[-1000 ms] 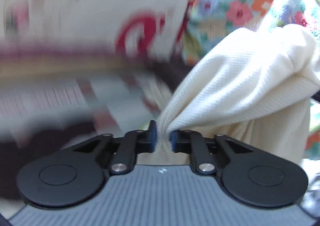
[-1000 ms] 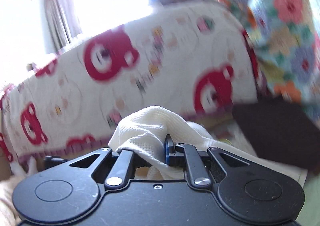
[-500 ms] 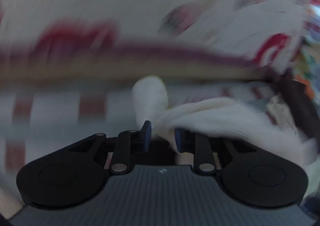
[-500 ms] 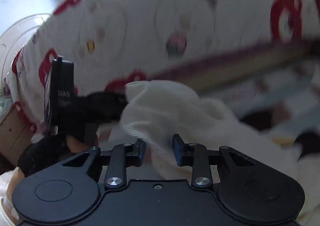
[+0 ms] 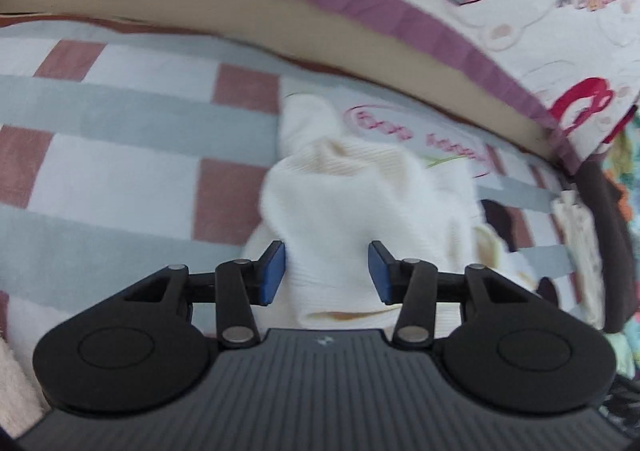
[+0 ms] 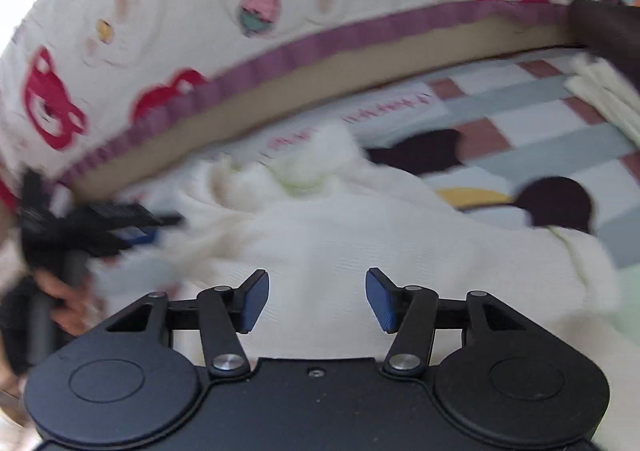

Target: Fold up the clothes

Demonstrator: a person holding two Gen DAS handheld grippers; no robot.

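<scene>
A cream ribbed garment (image 5: 360, 203) is lying in a crumpled heap on a bed sheet (image 5: 120, 155) checked in grey, white and dusty pink. Behind the garment, a quilt (image 5: 540, 11) printed with red bears and strawberries is hanging over the sheet's far side, edged with a purple frill.

The left gripper (image 5: 327, 271) is pointing down at the garment. Its blue-padded fingers (image 5: 272, 275) have just been opening and are standing partly apart — a fold of the cream cloth is sitting between them, and it is hard to tell whether the pads are pressing on it or merely brushing its sides.

The right gripper (image 6: 318, 299) is hanging over the wide, flatter part of the garment (image 6: 360, 243). Its fingers (image 6: 254, 303) have just been opening too and are standing wide, with the cloth lying beneath them and nothing pinched.

In the right wrist view, the left gripper (image 6: 132, 227) is appearing blurred at the garment's left edge, with a hand (image 6: 64, 303) wrapped around its handle. To the right of the garment, dark round printed shapes (image 6: 556, 203) are showing on the sheet.
</scene>
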